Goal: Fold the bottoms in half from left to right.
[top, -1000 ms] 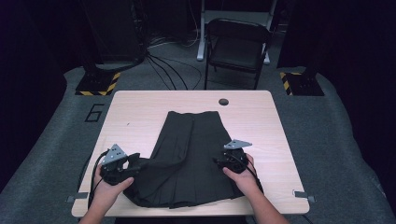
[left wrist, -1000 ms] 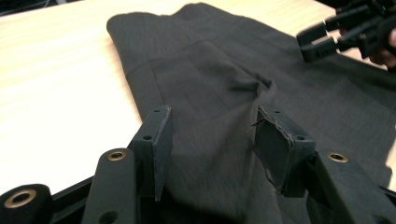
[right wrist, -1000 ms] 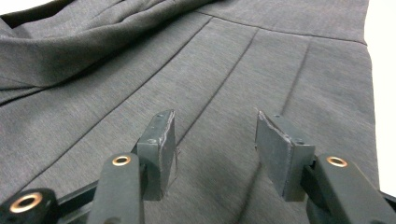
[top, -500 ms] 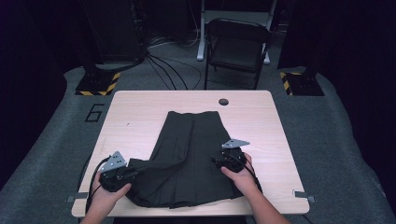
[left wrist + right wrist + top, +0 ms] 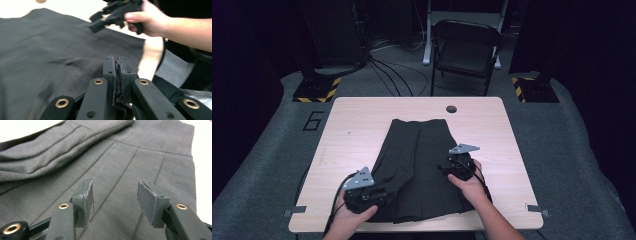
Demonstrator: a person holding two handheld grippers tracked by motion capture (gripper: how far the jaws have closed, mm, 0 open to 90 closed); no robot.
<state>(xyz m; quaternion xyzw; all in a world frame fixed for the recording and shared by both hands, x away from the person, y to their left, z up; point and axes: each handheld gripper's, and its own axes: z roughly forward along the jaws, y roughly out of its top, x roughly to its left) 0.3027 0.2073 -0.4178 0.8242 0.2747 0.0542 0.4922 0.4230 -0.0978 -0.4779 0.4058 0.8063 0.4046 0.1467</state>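
A dark grey pleated skirt [image 5: 424, 145] lies flat on the light wooden table [image 5: 357, 125], waistband at the far end and its left side folded inward. At the near left hem, my left gripper [image 5: 381, 195] is shut on the cloth. In the left gripper view its jaws [image 5: 117, 68] press together with a fold of skirt [image 5: 50, 47] pinched between them. My right gripper [image 5: 446, 166] rests over the skirt's right half, open. The right gripper view shows its two pads [image 5: 113, 195] apart above the pleated skirt [image 5: 140, 160]. The person's right hand and the right gripper [image 5: 100, 22] appear farther off.
A round cable hole [image 5: 451, 109] sits near the table's far edge. Behind the table stands a folding chair [image 5: 467, 50], with cables on the floor and yellow-black striped bases [image 5: 317, 90] at both sides. Bare tabletop lies left and right of the skirt.
My left gripper closed on the skirt's near left hem and moved right, toward the skirt's middle, taking the cloth with it. The right gripper stayed in place.
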